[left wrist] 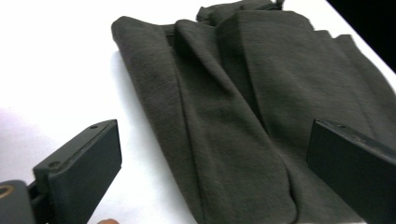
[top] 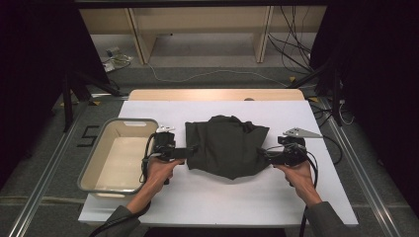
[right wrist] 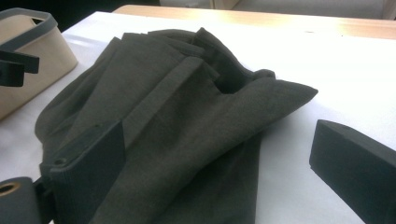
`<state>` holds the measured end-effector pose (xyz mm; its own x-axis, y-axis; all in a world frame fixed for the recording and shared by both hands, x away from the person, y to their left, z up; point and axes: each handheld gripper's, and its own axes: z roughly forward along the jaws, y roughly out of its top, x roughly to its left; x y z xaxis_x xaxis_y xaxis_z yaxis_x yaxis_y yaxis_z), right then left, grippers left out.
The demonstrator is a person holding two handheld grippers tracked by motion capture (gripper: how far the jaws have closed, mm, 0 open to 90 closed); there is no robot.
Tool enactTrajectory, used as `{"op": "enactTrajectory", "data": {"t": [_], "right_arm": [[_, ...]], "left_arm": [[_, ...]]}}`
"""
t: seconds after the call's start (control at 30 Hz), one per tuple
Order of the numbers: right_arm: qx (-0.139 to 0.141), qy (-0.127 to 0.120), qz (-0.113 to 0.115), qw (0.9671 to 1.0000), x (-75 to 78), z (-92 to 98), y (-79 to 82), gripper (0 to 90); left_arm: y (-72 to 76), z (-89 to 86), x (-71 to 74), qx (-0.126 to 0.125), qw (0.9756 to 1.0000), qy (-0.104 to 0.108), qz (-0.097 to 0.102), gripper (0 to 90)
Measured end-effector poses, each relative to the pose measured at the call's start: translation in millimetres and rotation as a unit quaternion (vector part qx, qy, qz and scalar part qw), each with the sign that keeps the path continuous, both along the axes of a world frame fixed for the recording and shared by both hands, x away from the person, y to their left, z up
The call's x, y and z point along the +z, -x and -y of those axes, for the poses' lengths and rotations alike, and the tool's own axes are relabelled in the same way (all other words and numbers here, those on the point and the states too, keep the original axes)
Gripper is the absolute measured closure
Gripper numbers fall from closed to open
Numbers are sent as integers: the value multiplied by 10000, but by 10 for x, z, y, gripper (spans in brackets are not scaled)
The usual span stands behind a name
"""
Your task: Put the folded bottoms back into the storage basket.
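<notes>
Close in, we hold the left gripper (top: pixel 190 150) and right gripper (top: pixel 262 153) with jaws spread wide, gripping nothing, at either side of the dark folded cloth (top: pixel 226 144) mid-table. Soft, light and floppy, it should pinch best at its folded edges; beyond sits the beige bin (top: pixel 86 168).

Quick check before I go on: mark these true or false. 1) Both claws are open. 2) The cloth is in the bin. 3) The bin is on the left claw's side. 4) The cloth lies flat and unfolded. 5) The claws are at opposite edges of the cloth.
1) True: the left claw and the right claw both have their jaws spread wide.
2) False: the cloth lies on the white table, beside the bin.
3) True.
4) False: it is folded and bunched, with thick layered folds.
5) True.
</notes>
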<state>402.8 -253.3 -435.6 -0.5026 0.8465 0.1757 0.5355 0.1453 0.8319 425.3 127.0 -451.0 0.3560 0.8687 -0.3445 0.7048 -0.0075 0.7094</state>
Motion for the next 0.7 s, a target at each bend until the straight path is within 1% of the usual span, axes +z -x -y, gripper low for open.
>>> {"op": "enactTrajectory", "data": {"t": [0.03,0.1,0.13,0.17,0.2,0.23,0.27,0.3,0.33,0.4,0.43,0.47,0.5,0.53,0.57,0.6,0.63,0.67,0.7], "right_arm": [[-5,21,-44,10000,-12,-19,-43,44],[-9,15,-60,10000,-17,-33,-77,44],[-9,15,-60,10000,-17,-33,-77,44],[-16,16,-74,10000,-21,-44,-115,45],[-16,16,-74,10000,-21,-44,-115,45],[-36,-52,-129,9999,-33,-50,-158,46],[-34,-56,-153,9999,-36,-50,-173,46],[-32,-56,-179,9998,-40,-54,-192,46],[-32,-56,-179,9998,-40,-54,-192,46],[-26,-99,-262,9996,-48,-65,-252,46],[-26,-99,-262,9996,-48,-65,-252,46],[-34,-249,-457,9986,-62,-60,-309,45],[-34,-249,-457,9986,-62,-60,-309,45],[-41,-210,-467,9987,-68,-59,-329,45],[-67,-85,-572,9983,-87,-66,-386,43],[-67,-85,-572,9983,-87,-66,-386,43],[-94,-167,-766,9969,-113,-59,-439,40],[-94,-167,-766,9969,-113,-59,-439,40],[-94,-93,-868,9961,-129,-56,-488,38]], "left_arm": [[-27,-2,-11,14,10000,-15,-65,30],[-77,-5,-33,74,9999,-37,-135,30],[-77,-5,-33,74,9999,-37,-135,30],[-111,-7,-42,112,9997,-39,-196,30],[-111,-7,-42,112,9997,-39,-196,30],[-143,-13,-48,142,9996,-66,-228,30],[-159,-17,-51,155,9995,-49,-273,30],[-159,-17,-51,155,9995,-49,-273,30],[-175,-20,-55,144,9993,-41,-332,30],[-205,-15,-65,136,9990,-54,-429,30],[-228,-7,-74,113,9985,-61,-525,30],[-256,8,-89,111,9979,-36,-640,30],[-256,8,-89,111,9979,-36,-640,30],[-275,22,-98,104,9974,-49,-706,30],[-305,48,-113,64,9967,-79,-801,30],[-305,48,-113,64,9967,-79,-801,30],[-335,81,-131,-6,9958,-97,-913,29],[-335,81,-131,-6,9958,-97,-913,29],[-360,115,-141,-39,9952,-148,-969,29]]}}
